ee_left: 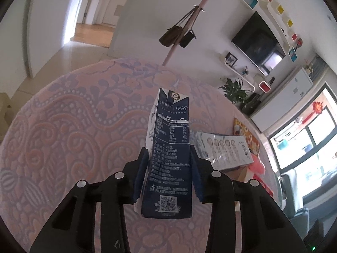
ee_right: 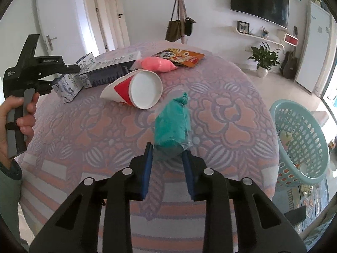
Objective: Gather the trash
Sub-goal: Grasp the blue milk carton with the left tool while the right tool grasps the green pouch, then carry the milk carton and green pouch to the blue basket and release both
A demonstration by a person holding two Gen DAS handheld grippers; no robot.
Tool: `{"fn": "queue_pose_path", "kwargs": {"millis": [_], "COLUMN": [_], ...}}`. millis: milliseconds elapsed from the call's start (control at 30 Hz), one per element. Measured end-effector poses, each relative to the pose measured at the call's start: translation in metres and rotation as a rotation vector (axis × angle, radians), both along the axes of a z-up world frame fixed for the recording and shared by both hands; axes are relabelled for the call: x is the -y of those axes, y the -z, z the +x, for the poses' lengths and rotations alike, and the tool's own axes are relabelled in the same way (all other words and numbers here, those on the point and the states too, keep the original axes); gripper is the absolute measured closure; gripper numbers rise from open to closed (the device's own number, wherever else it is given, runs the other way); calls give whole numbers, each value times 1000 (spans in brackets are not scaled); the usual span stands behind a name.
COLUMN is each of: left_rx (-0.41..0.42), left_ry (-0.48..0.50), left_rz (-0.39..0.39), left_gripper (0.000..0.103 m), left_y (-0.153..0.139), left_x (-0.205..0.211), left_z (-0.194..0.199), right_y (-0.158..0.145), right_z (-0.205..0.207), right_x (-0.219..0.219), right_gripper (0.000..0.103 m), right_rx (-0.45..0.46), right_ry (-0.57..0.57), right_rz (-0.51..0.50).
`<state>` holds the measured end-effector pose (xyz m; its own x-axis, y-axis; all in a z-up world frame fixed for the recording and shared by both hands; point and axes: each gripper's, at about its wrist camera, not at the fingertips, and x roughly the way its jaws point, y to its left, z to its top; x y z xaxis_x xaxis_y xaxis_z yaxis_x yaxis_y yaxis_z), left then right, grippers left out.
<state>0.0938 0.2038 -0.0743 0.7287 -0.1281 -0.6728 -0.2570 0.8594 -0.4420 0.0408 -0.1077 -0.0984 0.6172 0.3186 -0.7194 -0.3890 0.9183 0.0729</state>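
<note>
milk carton [ee_left: 168, 147] lying on the patterned tablecloth [ee_left: 73, 137], left gripper [ee_left: 168, 164] clamping its sides to lift it | teal bag [ee_right: 171, 124] lying near the table edge, right gripper [ee_right: 167, 158] straddling its end, pads seemingly not yet pressing | laundry basket [ee_right: 303, 139] waiting beside the table for trash

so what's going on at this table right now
A person is clearing trash off a round table with a patterned pink cloth, a handheld gripper in each hand. The left gripper has its jaws shut on a dark blue milk carton. The right gripper has its jaws around a bag of teal stuff. A light blue plastic basket waits beside the table.
</note>
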Motion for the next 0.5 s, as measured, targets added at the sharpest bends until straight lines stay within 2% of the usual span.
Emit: {"fn": "queue_pose_path", "kwargs": {"millis": [33, 100, 333, 400, 500], "left_rx": [1, 2, 33, 42, 55], "left_ry": [-2, -4, -32, -38, -39], "left_rz": [4, 1, -6, -5, -11], "left_gripper": [67, 67, 67, 67, 67], "left_y": [0, 0, -3, -5, -9], "left_x": [0, -4, -8, -8, -6], "left_z": [-2, -5, -29, -36, -46], "right_y": [-1, -3, -7, -7, -5], "right_z": [1, 2, 21, 31, 39], "right_x": [1, 5, 4, 1, 2], "right_gripper": [68, 39, 37, 37, 37], "right_rx": [-6, 5, 11, -2, -33], "right_ry": [4, 27, 37, 57, 43], "right_rz": [4, 7, -9, -37, -19]}}
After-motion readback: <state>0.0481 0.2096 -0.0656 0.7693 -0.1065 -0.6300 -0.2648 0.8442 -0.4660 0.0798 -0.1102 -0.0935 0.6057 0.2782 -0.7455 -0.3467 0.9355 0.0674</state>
